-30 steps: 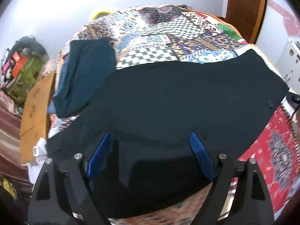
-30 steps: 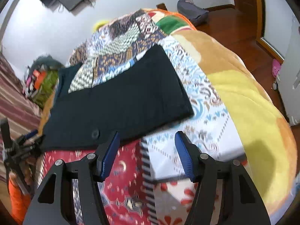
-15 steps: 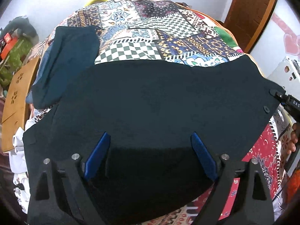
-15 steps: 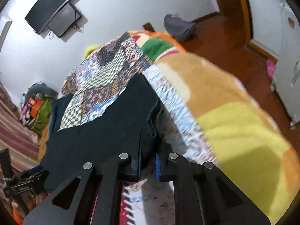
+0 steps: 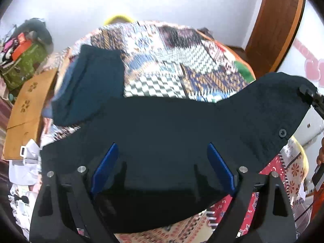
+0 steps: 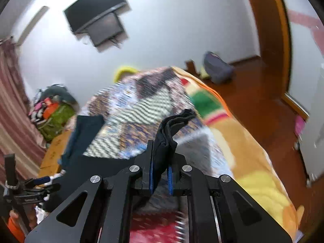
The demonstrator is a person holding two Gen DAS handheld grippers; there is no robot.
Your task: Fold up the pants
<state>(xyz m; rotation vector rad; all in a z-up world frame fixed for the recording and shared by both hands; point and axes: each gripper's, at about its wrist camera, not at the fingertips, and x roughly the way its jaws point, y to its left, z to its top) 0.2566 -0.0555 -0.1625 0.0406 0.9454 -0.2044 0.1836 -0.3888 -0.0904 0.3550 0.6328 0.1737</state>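
Black pants [image 5: 172,125] lie spread across the patterned bed. My left gripper [image 5: 162,168] is open, its blue pads hovering over the near middle of the pants. My right gripper [image 6: 161,174] is shut on the pants' right end [image 6: 172,127], which bunches up between its jaws and is lifted off the bed. In the left wrist view that raised end, with a button [image 5: 282,132], curves up at the right, held by the right gripper [image 5: 309,97].
A folded teal garment [image 5: 91,85] lies on the bed [image 5: 162,60] at the back left. A cardboard piece [image 5: 26,105] and a pile of bags [image 5: 22,56] sit to the left. A wooden door [image 5: 277,24] stands at the right. A TV [image 6: 95,20] hangs on the wall.
My right gripper closed on the pants' right end and has lifted it up off the bed. My left gripper stays open over the pants and has tilted up a little.
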